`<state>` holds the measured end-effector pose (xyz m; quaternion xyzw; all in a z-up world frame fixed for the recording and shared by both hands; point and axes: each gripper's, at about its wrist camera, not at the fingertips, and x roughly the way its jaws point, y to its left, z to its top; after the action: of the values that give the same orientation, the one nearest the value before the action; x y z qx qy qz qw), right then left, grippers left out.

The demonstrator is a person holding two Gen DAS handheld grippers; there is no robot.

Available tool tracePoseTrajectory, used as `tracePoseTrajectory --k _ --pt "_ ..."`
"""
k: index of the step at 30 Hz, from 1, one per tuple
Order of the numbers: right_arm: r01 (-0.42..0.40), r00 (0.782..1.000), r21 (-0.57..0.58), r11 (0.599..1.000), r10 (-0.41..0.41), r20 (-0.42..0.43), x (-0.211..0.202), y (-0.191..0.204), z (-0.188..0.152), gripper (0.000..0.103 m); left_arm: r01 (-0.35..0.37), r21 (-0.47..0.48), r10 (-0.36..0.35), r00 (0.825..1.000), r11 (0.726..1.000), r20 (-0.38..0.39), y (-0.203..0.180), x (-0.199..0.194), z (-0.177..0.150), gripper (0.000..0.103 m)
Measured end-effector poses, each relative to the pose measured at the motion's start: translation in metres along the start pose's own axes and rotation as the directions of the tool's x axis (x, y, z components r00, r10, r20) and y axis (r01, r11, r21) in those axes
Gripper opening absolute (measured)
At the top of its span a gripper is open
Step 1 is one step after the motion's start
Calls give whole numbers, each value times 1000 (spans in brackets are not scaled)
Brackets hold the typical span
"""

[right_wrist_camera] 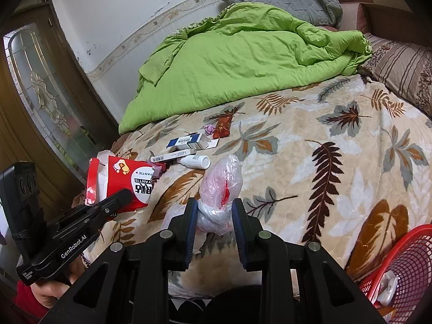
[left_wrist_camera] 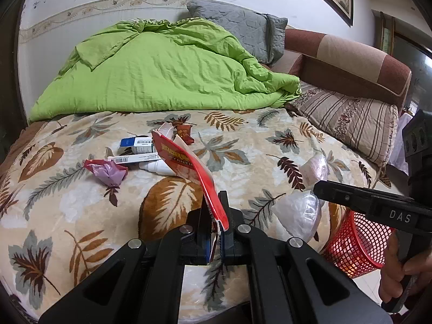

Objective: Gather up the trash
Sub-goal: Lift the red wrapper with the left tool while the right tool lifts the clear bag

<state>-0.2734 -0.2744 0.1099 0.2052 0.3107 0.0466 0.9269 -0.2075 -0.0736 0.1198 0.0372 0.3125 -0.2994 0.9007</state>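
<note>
The left gripper (left_wrist_camera: pixel 216 232) pinches the light, stiff red box (left_wrist_camera: pixel 189 167) by its edge — the right gripper (right_wrist_camera: pixel 213 216) squeezes the soft plastic bag (right_wrist_camera: pixel 220 181) at its knot.

The bed wears a cream fleece blanket printed with brown and grey leaves (right_wrist_camera: pixel 310 162). Landmark: the crumpled lime-green quilt (left_wrist_camera: pixel 162 73), heaped at the far end. Just in front of it lies a dark red foil sachet (right_wrist_camera: pixel 222 127), a small purple crumpled wrapper (right_wrist_camera: pixel 209 129) touching its left side. Nearer than the quilt sit a blue-and-white carton (right_wrist_camera: pixel 187 141), a long white barcoded box (right_wrist_camera: pixel 172 156) and a white plastic bottle (right_wrist_camera: pixel 195 161) on its side. Right of the quilt, a brown striped pillow (left_wrist_camera: pixel 348 124).
</note>
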Motion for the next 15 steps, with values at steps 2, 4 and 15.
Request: tracePoseTrajectory --k 2,4,15 --pt "-1 1000 0 1000 1 -1 0 0 0 28 -1 1 1 1000 1000 -1 0 0 0 4" --pt "0 1000 0 1000 0 0 0 0 0 28 0 2 0 1000 1000 -1 1 0 0 4" --pt "-1 1000 -1 1000 1 -2 -1 0 0 28 5 6 -5 1000 1000 -5 2 0 -1 4"
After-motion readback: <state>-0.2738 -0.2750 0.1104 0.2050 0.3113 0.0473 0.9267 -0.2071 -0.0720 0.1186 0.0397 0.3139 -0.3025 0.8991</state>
